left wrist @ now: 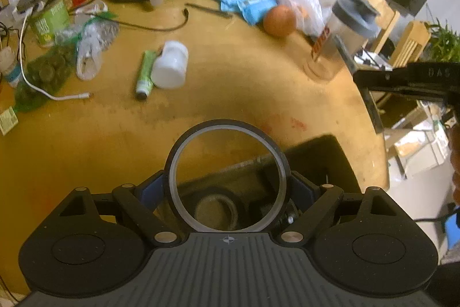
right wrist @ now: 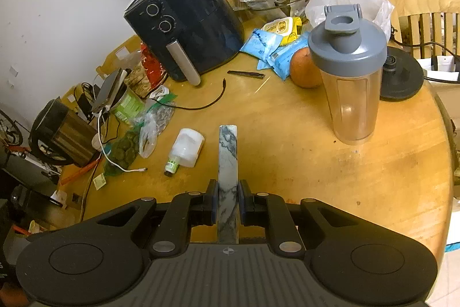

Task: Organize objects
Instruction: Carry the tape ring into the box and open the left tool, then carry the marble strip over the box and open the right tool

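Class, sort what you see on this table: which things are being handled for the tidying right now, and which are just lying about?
In hand:
- tape roll, held in the left gripper
- marbled strip, held in the right gripper
- black box under the roll, another roll inside

Lying about:
- shaker bottle
- orange
- air fryer
- white jar
- green tube

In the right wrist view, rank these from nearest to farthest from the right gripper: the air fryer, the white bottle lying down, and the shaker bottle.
From the right gripper, shut on a marbled strip:
1. White bottle, lying just ahead and left.
2. Shaker bottle, upright, ahead on the right.
3. Air fryer, at the back left by the wall.
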`<state>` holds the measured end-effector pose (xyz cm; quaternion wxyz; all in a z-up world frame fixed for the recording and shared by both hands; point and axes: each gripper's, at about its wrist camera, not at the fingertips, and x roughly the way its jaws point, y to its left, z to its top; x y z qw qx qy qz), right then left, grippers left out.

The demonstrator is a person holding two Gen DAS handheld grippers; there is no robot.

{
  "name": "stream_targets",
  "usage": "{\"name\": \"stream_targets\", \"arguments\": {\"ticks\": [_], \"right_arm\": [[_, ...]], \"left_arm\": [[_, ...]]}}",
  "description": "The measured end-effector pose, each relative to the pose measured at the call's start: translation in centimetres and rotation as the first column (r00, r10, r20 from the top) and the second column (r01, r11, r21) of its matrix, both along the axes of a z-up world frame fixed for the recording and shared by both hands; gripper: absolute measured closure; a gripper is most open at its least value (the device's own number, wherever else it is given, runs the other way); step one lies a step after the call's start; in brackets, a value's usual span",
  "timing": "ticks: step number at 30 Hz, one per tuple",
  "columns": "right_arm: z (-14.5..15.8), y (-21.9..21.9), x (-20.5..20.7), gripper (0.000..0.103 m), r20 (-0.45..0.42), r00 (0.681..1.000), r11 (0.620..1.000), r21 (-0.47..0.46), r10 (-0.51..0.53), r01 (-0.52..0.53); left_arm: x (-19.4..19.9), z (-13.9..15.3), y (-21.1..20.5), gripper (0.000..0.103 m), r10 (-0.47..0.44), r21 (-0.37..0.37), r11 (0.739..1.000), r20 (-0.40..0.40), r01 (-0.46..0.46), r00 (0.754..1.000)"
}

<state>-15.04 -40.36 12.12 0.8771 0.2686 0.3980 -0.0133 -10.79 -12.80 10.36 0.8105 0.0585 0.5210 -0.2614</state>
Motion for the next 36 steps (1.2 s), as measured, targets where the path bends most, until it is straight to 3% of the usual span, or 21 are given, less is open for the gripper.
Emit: {"name": "stream_targets", "arguments": {"ticks": [5, 9, 11, 21, 27, 31, 36], "right_arm": [[-0.3, 0.1, -0.7, 0.086, -0.006, 1.000, 1.000, 0.009, 0.017, -0.017], [-0.5, 0.2, -1.4, 0.086, -0.011, 0.999, 0.999, 0.019, 0.031, -0.031], [-0.5, 0.3, -1.6, 0.086, -0.012, 0.999, 0.999, 0.022, 0.039, -0.039], [-0.9, 0.9, -2.6, 0.086, -0.019, 0.996, 0.995, 0.042, 0.087, -0.087], [-1.0, 2.2, -2.4, 0.086, -0.019, 0.983, 0.983, 0.031, 0.184, -0.183], [-0.8, 3.5, -1.9, 0.086, 0.009, 0.952, 0.952, 0.000, 0.305, -0.305], [0.5, 6.0, -1.1, 0.086, 0.024, 0.851, 0.845, -0.145, 0.524, -0.516]], "left_arm": [[-1.1, -0.6, -0.3, 0.014, 0.010, 0.042, 0.999, -0.017, -0.009, 1.000], [-1.6, -0.2, 0.3, 0.012, 0.059, -0.002, 0.998, -0.012, -0.059, 0.998], [-1.8, 0.1, 0.5, 0.004, 0.082, -0.017, 0.996, -0.004, -0.082, 0.997], [-3.6, 0.5, 1.7, 0.000, 0.214, -0.083, 0.975, 0.082, -0.207, 0.973], [-4.3, 0.6, 2.4, 0.000, 0.248, -0.085, 0.967, 0.097, -0.241, 0.964], [-4.8, 0.5, 3.0, 0.000, 0.272, -0.073, 0.961, 0.106, -0.266, 0.956], [-5.6, 0.5, 3.9, 0.000, 0.301, -0.095, 0.952, 0.117, -0.291, 0.946]]}}
